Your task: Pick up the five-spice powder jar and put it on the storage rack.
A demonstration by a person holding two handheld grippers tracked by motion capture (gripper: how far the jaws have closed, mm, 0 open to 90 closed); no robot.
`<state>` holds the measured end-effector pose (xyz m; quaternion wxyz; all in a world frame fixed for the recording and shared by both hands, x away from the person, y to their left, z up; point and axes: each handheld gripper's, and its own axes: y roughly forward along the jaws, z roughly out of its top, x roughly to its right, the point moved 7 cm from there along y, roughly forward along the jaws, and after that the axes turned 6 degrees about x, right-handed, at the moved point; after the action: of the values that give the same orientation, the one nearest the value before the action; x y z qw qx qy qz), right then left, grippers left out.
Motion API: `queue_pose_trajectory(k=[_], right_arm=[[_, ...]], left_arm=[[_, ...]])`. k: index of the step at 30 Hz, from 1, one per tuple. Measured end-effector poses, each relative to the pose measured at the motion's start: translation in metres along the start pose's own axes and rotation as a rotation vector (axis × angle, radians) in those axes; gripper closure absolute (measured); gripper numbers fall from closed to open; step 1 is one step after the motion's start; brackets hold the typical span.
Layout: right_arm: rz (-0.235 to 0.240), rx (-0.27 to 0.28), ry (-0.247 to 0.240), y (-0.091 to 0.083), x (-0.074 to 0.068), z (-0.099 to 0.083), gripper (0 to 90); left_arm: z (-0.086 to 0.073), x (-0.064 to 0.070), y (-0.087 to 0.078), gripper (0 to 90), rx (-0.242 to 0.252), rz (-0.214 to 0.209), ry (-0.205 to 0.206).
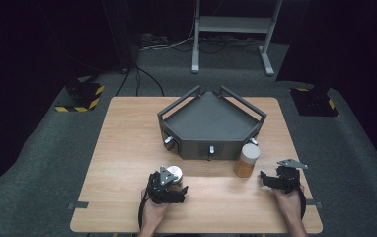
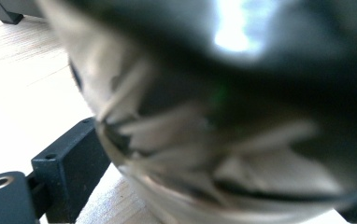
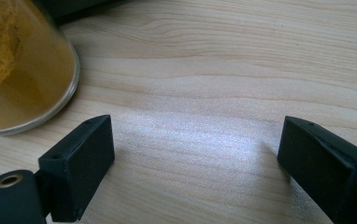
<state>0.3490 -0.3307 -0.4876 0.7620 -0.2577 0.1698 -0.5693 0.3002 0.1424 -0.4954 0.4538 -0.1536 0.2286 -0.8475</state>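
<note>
The wooden table [image 1: 127, 148] carries a dark angular tray [image 1: 211, 118]. An amber jar [image 1: 246, 160] stands just before the tray's right front. The left gripper [image 1: 172, 183] clamps a small silver-lidded jar [image 1: 174, 173] (blurred up close); the right gripper [image 1: 271, 178] rests spread, holding nothing.

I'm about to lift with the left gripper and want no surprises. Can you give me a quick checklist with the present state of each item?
1. Left gripper around the small clear jar with the silver lid: ok, the jar sits between its fingers in the left gripper view.
2. Grip firmly shut on that jar: cannot tell, too blurred.
3. Right gripper free: ok, fingers wide apart over bare wooden table.
4. Tall clear jar of orange powder upright, apart from the right gripper: ok.
5. Dark grey angular tray free to receive: ok, nothing lies in it.
</note>
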Motion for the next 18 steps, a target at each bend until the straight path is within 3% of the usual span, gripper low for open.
queue_pose_trajectory(k=[18], right_arm=[[0.0,0.0,0.0,0.0,0.0,0.0,10.9]], left_arm=[[0.0009,0.0028,0.0041,15.1,0.023,0.028,-0.016]])
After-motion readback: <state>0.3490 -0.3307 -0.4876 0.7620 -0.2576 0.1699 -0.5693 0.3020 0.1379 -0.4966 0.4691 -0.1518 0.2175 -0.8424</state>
